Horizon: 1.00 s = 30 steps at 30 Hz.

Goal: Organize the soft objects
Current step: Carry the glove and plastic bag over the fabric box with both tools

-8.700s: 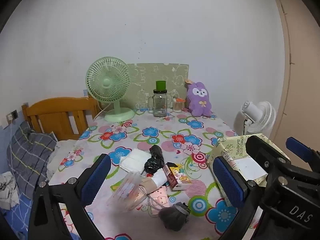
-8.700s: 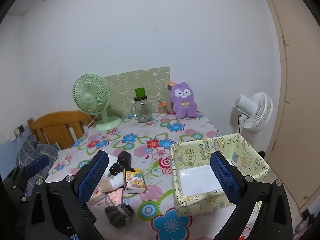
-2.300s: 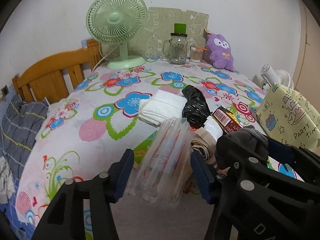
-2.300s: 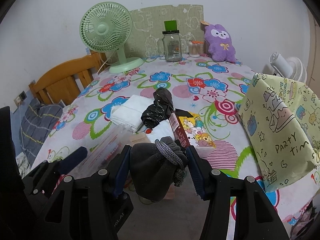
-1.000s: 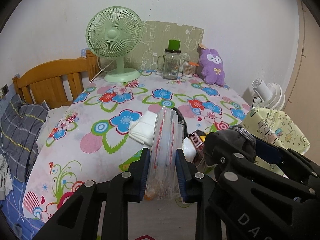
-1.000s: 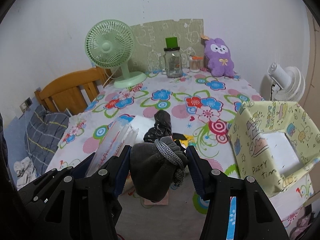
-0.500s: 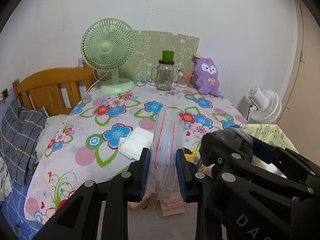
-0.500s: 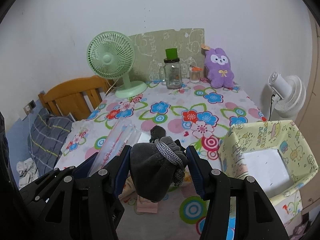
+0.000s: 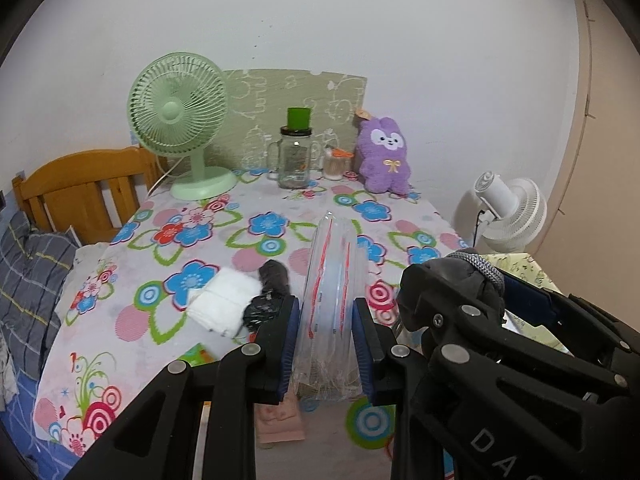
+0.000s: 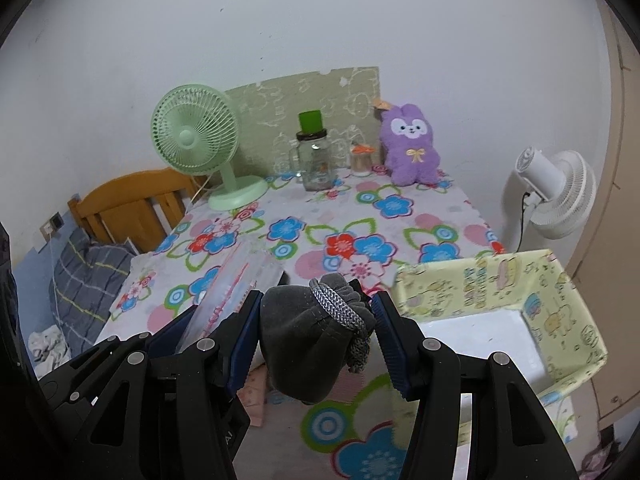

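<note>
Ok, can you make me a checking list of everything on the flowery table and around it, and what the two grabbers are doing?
Surface: flowered tablecloth, mostly covered at the near end.
Job's things: clear plastic bag and grey pouch are both lifted; folded white cloth, black bundle and a pink item lie on the table; yellow cartoon box looks empty.
Clutter: green fan, glass jar, purple plush at the far edge.
Grippers: left gripper shut on the clear plastic bag; right gripper shut on the grey pouch.
Cables: one runs from the white fan.
Surroundings: wooden headboard, white wall, grey checked bedding.
</note>
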### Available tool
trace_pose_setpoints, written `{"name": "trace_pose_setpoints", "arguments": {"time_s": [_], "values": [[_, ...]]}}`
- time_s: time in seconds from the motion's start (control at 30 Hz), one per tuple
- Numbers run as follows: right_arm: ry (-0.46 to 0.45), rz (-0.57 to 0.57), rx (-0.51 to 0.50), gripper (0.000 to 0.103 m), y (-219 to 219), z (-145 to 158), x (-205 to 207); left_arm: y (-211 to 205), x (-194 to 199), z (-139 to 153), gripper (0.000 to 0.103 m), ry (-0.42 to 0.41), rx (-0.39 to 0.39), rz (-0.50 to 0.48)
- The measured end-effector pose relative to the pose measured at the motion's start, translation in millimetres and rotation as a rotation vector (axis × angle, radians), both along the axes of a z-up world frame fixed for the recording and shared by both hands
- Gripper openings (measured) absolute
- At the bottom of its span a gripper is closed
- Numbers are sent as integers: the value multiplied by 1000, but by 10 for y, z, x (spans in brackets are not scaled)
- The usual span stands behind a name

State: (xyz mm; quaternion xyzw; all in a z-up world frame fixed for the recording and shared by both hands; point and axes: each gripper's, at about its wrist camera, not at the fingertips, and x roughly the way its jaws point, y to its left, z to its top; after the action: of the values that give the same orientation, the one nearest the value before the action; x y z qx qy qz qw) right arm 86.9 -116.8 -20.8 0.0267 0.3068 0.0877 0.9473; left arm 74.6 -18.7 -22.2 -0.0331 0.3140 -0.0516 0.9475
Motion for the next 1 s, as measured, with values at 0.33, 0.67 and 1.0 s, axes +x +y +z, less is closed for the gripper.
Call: {"name": "trace_pose_setpoints", "arguments": {"time_s": [0.33, 0.67, 1.0], "values": [[7, -31, -8, 59, -328, 45, 57, -315, 82, 28, 27, -6, 9, -19], [0, -73, -11, 59, -698, 44, 68, -668, 164, 13, 27, -1, 10, -72], [-2, -137, -24, 59, -1067, 21, 107, -1060, 232, -28, 26, 13, 5, -134]]}}
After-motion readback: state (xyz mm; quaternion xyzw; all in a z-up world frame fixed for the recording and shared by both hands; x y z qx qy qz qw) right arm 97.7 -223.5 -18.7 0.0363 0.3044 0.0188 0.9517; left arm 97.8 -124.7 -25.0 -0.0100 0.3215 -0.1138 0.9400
